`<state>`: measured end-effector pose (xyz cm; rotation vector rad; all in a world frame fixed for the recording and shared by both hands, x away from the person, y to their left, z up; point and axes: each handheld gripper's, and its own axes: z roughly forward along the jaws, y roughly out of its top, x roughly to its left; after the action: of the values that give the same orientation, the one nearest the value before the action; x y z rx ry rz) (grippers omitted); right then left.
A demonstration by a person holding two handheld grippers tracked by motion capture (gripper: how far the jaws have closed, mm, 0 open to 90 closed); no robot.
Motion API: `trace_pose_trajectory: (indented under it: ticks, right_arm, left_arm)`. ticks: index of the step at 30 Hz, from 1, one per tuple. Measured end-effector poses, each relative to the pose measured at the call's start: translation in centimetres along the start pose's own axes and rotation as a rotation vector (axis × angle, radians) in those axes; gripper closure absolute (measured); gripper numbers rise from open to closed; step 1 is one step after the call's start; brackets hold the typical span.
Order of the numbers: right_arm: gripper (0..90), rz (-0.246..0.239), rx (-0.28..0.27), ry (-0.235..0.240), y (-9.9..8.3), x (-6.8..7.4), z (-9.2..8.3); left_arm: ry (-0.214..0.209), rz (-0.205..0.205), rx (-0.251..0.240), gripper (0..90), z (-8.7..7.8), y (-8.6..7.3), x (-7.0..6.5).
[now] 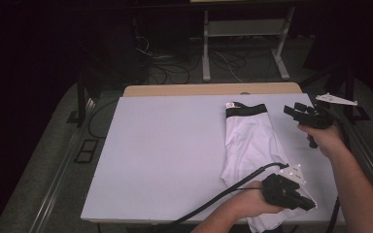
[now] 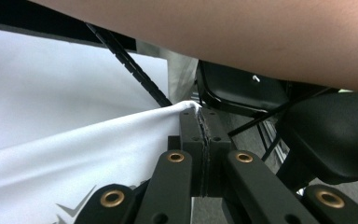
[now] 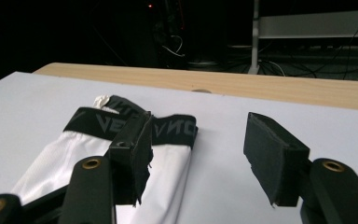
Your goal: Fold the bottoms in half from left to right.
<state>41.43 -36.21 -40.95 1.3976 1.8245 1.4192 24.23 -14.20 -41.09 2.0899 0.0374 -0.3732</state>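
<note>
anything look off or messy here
Nothing spilled or damaged. The white shorts lie folded lengthwise but slightly askew on the table, the near end hanging past the front edge where the left gripper is shut on it. The right gripper hovers open.

**Item count, table station**

One white garment [image 1: 252, 145] with one black waistband [image 3: 168, 128]. One white table cover [image 1: 165, 145] laid on one wooden tabletop [image 1: 209, 90]. Two handheld grippers: one left gripper [image 1: 307, 203], one right gripper [image 1: 291, 111], each with two black jaws. Two grey three-cornered plates, one per gripper [image 1: 294, 173] [image 1: 336, 100]. Two forearms of one person. One metal frame [image 1: 245, 29] stands on the floor beyond the table.
</note>
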Motion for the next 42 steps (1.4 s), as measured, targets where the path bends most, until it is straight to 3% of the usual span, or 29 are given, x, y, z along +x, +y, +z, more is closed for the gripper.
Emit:
trace_pose_trajectory:
  ticks: [11, 22, 30, 42]
  right_arm:
    - [39.5, 0.0, -0.004, 0.003, -1.7, -0.4, -1.6]
    - [38.2, -0.038, 0.008, 0.02, -2.8, 0.1, -2.9]
    - [38.8, -0.031, -0.001, 0.025, -3.5, 0.1, -4.1]
    - [39.1, -0.029, -0.007, 0.032, -3.9, 0.1, -4.6]
  left_arm:
    - [-0.022, -0.015, 0.019, 88.6, 1.1, -0.4, 0.0]
    - [-0.035, -0.016, 0.045, 88.5, 2.3, -0.7, -0.1]
    - [-0.024, -0.042, 0.023, 88.4, 2.7, -0.8, 0.6]
    - [-0.037, -0.043, 0.04, 88.1, 3.0, -0.9, 0.6]
